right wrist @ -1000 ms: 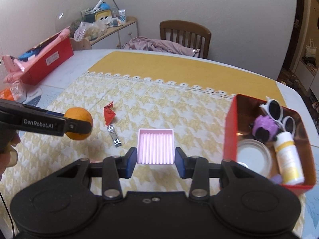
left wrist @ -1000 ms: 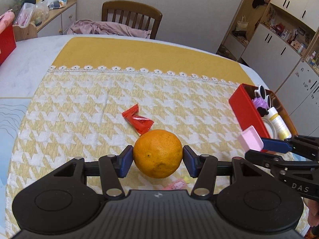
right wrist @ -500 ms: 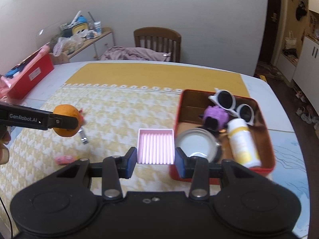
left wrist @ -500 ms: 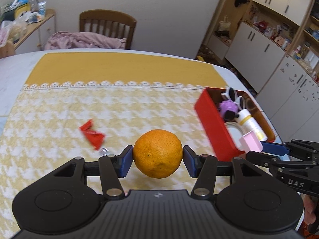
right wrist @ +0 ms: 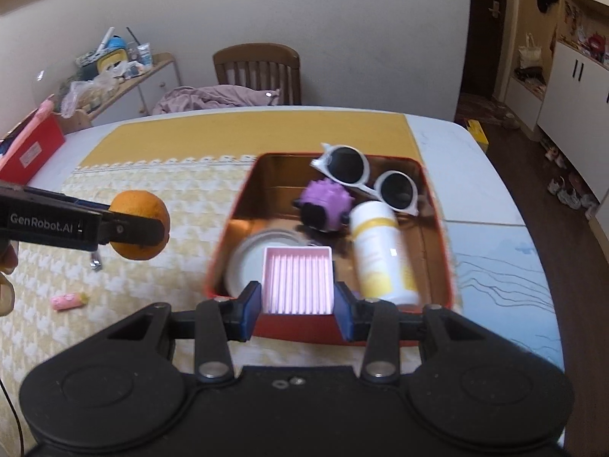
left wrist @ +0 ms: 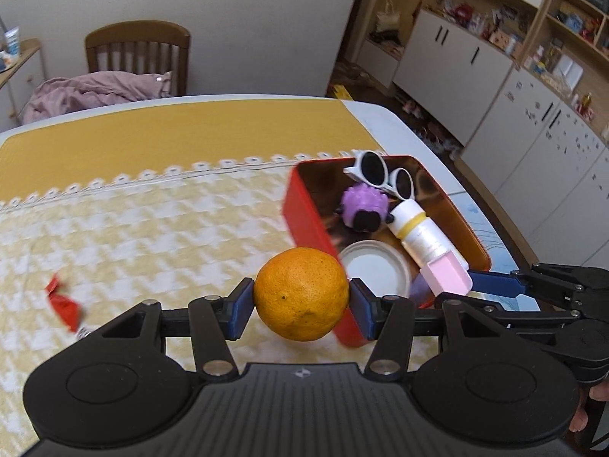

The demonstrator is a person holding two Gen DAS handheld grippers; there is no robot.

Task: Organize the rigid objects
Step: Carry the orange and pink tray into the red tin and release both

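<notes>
My left gripper (left wrist: 301, 304) is shut on an orange (left wrist: 300, 294) and holds it above the cloth, just left of the red tin box (left wrist: 304, 221). It also shows in the right wrist view (right wrist: 140, 225). My right gripper (right wrist: 297, 304) is shut on a small pink ribbed tray (right wrist: 297, 281) and holds it over the near end of the red tin box (right wrist: 228, 224). The box holds white sunglasses (right wrist: 365, 179), a purple spiky toy (right wrist: 327, 205), a white and yellow bottle (right wrist: 380, 251) and a round white lid (right wrist: 247, 262).
On the yellow patterned cloth (right wrist: 160, 175) lie a red wrapper (left wrist: 64, 302), a nail clipper (right wrist: 95, 262) and a small pink item (right wrist: 68, 301). A second red box (right wrist: 30, 148) stands at the far left. A chair (right wrist: 259, 68) is behind the table.
Both grippers have moved right toward the red tin box. The pink tray now hangs over the box's near end, and the orange is close beside its left wall.
</notes>
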